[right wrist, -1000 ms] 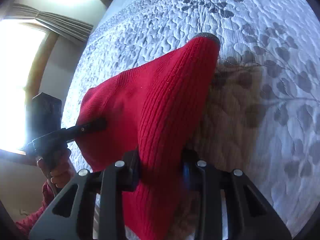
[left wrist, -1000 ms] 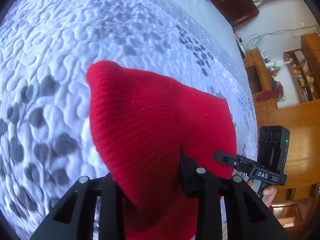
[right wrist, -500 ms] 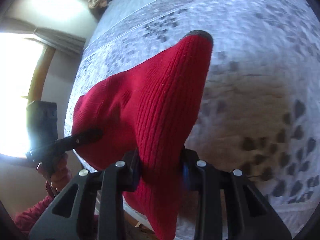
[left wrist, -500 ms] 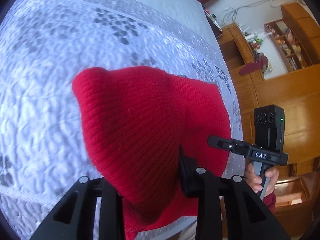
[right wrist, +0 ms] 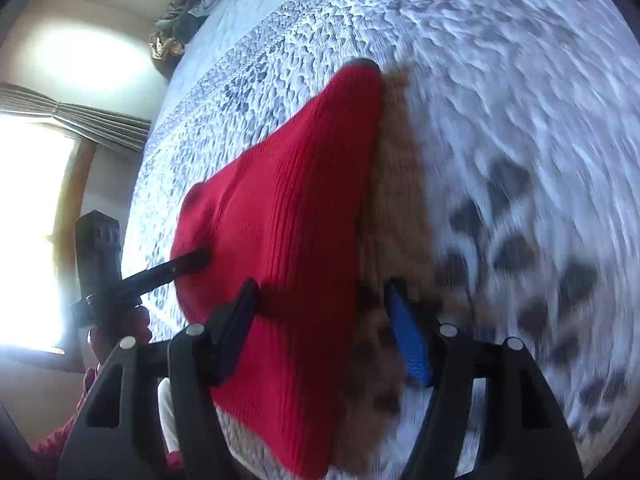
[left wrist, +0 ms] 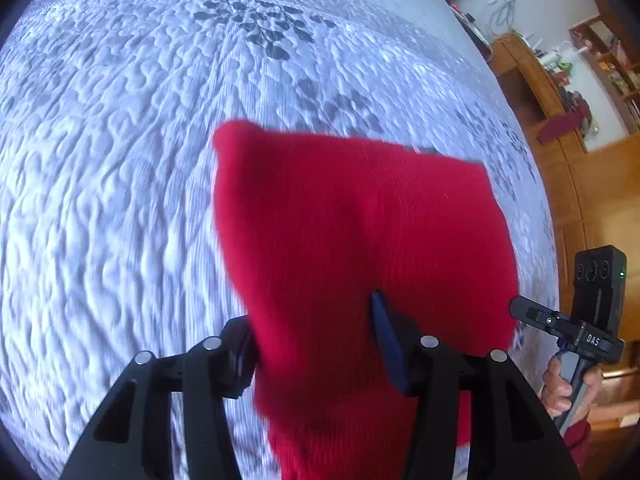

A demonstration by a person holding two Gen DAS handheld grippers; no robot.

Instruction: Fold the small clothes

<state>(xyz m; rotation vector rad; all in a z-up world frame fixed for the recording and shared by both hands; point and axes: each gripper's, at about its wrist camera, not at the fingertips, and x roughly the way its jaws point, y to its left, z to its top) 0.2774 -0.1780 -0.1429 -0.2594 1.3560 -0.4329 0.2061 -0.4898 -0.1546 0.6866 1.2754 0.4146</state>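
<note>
A red knit garment point(left wrist: 352, 240) lies stretched over the white quilted bedspread point(left wrist: 120, 160). In the left wrist view my left gripper point(left wrist: 316, 344) has its jaws spread, with the red cloth lying between them. In the right wrist view my right gripper point(right wrist: 324, 320) also has its jaws spread, the red garment point(right wrist: 288, 240) draped between them with a gap beside the blue right pad point(right wrist: 408, 340). The right gripper shows at the garment's right edge in the left wrist view point(left wrist: 532, 316). The left gripper shows at its left edge in the right wrist view point(right wrist: 188, 264).
The bedspread point(right wrist: 500, 120) has grey leaf prints. Wooden cabinets and shelves point(left wrist: 580, 120) stand beyond the bed's right side. A bright window with a curtain point(right wrist: 40, 200) is on the left. A heap of cloth point(right wrist: 176, 32) lies at the bed's far end.
Both grippers' jaws have opened from a tight grip on the red garment. The garment has dropped lower and flatter toward the bedspread, and the views have shifted with motion blur.
</note>
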